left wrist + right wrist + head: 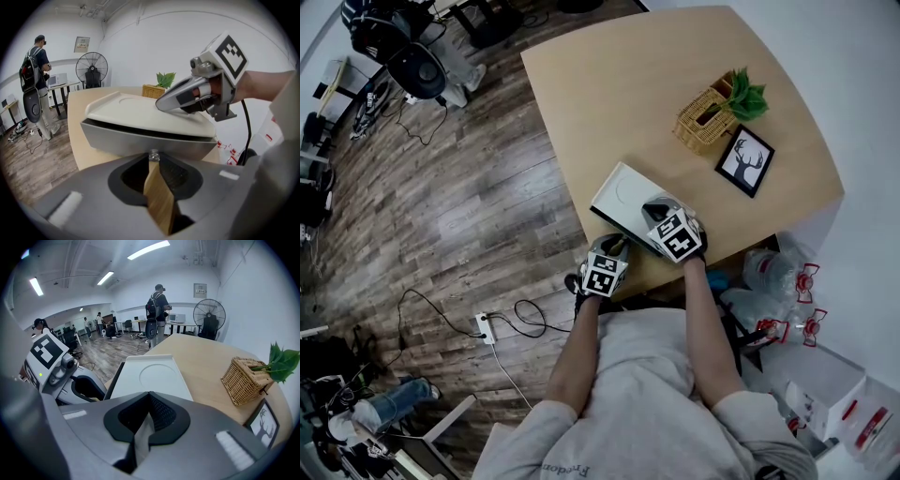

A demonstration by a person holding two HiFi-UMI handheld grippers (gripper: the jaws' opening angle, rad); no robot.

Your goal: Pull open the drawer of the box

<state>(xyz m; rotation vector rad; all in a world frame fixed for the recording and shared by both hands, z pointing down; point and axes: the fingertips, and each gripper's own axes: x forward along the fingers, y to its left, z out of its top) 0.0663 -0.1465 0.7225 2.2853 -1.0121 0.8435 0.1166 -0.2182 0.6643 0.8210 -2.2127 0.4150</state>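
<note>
- Left gripper (153,160) is pinching the knob (153,153) on the drawer (117,138); pulling straight and level looks best.
- Right gripper (148,395), jaws together, is resting on the box (150,373), likely bracing it.

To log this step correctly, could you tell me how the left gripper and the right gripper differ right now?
The left gripper is at the drawer front, jaws pinching its clear knob; the right gripper rests on the white lid, jaws together on nothing. The left gripper hangs past the table edge; the right gripper is over the table. Both slant downward.
</note>
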